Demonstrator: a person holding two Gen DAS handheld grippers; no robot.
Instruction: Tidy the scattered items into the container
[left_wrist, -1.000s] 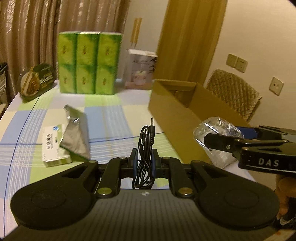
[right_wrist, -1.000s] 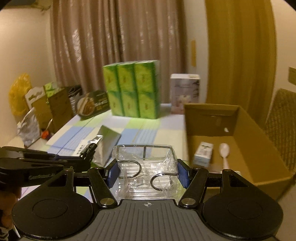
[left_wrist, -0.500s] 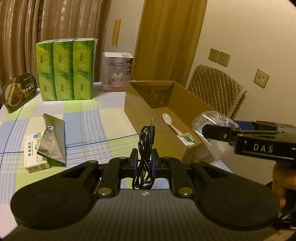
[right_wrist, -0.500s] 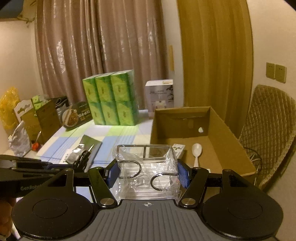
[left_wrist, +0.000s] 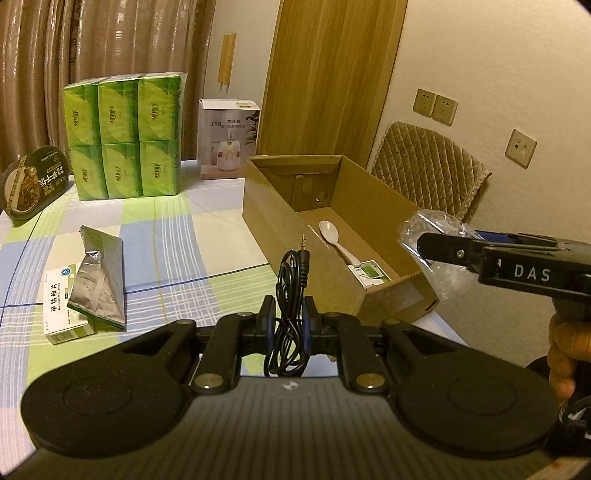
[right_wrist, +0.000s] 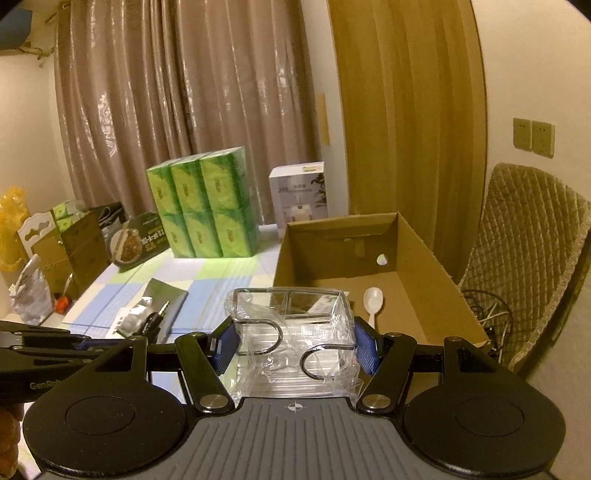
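- The cardboard box (left_wrist: 280, 221) is the landmark; it stands open on the checked desk (left_wrist: 177, 240) and already holds a white spoon (left_wrist: 334, 238) and a small carton (left_wrist: 369, 272).
- The left hand-held gripper (left_wrist: 289, 325) is clenched on a coiled black audio cable (left_wrist: 291, 295), the plug pointing up, near the box's near-left corner and not yet over the opening.
- The right hand-held gripper (right_wrist: 293, 345) is clamped on a clear plastic holder with wire hooks (right_wrist: 291, 332), in crinkled wrap, at the box's near end, about level with its rim.
- Step in hand, as I judge it: carrying both items to the box for release.
- Next, each should be brought over the bare floor of the box, lowered, then let go; the cable may snag on a pad as the jaws open.
- Left of the box, a foil pouch (left_wrist: 98, 280) and a medicine box (left_wrist: 61, 306) lie on the desk, touching each other, waiting to be tidied.
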